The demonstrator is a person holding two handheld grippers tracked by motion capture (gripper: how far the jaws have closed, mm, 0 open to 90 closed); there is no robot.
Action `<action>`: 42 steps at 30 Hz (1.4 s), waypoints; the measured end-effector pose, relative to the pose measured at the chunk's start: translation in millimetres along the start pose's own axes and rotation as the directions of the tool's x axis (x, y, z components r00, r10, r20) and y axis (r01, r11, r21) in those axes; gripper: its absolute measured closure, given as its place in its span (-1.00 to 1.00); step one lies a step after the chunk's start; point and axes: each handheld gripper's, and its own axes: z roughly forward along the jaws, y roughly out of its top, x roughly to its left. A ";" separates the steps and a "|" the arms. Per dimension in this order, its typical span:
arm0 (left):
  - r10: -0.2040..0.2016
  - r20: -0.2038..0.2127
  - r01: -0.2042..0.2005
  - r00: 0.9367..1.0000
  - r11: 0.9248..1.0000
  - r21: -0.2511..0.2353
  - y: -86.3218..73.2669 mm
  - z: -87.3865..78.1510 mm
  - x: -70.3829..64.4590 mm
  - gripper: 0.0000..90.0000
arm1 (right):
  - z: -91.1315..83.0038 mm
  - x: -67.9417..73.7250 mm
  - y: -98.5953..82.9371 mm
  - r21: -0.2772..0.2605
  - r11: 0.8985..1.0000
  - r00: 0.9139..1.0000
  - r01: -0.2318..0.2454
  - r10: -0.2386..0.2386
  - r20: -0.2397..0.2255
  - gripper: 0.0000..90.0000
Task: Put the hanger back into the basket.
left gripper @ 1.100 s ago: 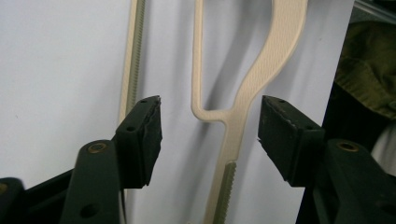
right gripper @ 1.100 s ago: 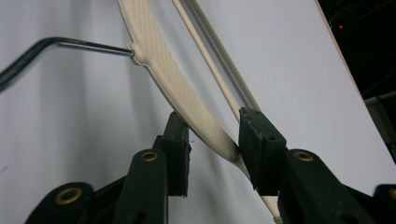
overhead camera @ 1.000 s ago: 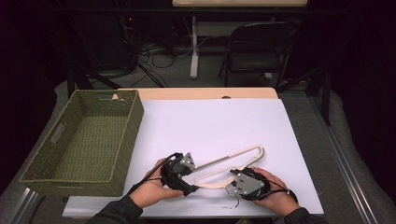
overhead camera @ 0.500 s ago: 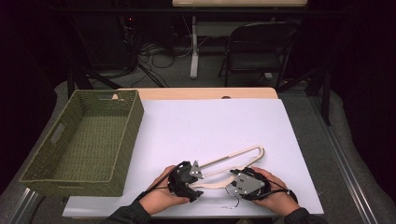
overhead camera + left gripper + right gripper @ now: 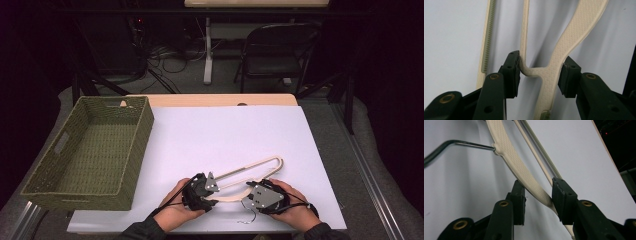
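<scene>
Two hands lie low at the table's [image 5: 300,150] near edge, each cupping a hand-held gripper, left [image 5: 202,192] and right [image 5: 260,195]; left jaws straddle the cream hanger's [image 5: 564,50] fork, parted, while right jaws bracket its curved arm, not clamped.

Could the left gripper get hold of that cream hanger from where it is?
Probably yes. The left gripper already straddles the hanger: one pad touches its thin bar, the other stands just off the wide arm. Nothing lies between; closing should clamp it.

Basket [image 5: 87,155] left on table [image 5: 225,130], hanger [image 5: 250,172] at near right
</scene>
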 end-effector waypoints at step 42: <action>-0.107 0.019 0.107 0.994 0.994 -0.018 10.7 -26.3 69.9 0.93 | -42.1 -23.1 -35.4 -0.069 0.972 0.960 -0.224 0.233 0.157 0.27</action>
